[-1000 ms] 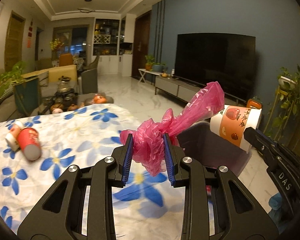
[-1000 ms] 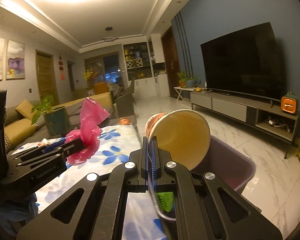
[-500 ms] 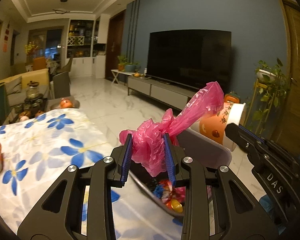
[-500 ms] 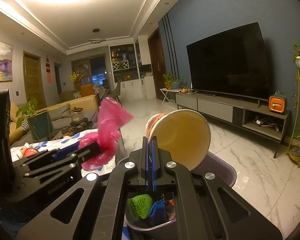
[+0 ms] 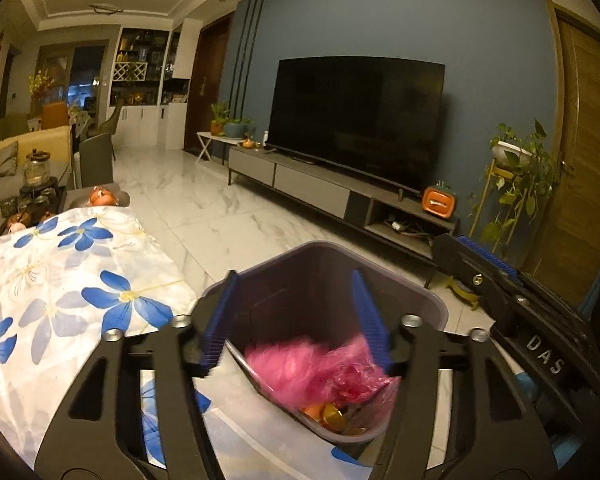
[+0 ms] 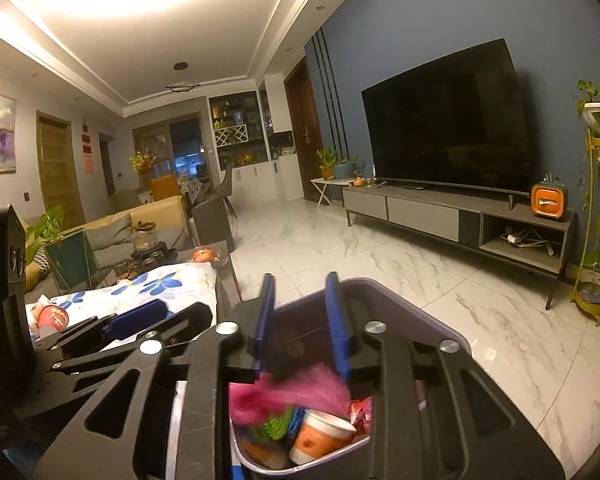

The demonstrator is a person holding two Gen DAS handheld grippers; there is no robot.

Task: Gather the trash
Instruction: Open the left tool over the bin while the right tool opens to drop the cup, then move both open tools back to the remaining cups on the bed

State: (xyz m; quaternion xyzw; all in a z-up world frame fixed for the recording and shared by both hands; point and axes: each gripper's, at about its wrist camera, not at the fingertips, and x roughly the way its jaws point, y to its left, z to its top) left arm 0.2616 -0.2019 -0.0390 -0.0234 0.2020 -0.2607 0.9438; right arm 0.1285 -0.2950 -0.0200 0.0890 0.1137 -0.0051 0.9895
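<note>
My fingers (image 5: 220,312) on the left gripper (image 5: 296,316) are spread wide with nothing between them, and those of my right gripper (image 6: 300,320) stand apart too, narrower and just as empty. Both hang over the grey bin (image 5: 416,292), which sits on the marble floor beside the table's flowered cloth (image 5: 60,280).

The pink plastic bag (image 5: 300,372) lies inside the bin, a crumpled heap on top of the other rubbish; its edges are blurred, so I cannot tell which way its long axis runs. From the right wrist camera the paper cup (image 6: 320,436) lies on its side in the bin just beside the bag (image 6: 300,388), its long axis running front to back with the open mouth tilted up and to the right (orange print on its wall, too small to read). A green scrap (image 6: 278,426) sits against it.

In the left wrist view, the side of my right gripper (image 5: 496,276) carries the white letters "DAS". On the cloth (image 6: 160,284), 1 red cup (image 6: 54,318) lies on its side.
</note>
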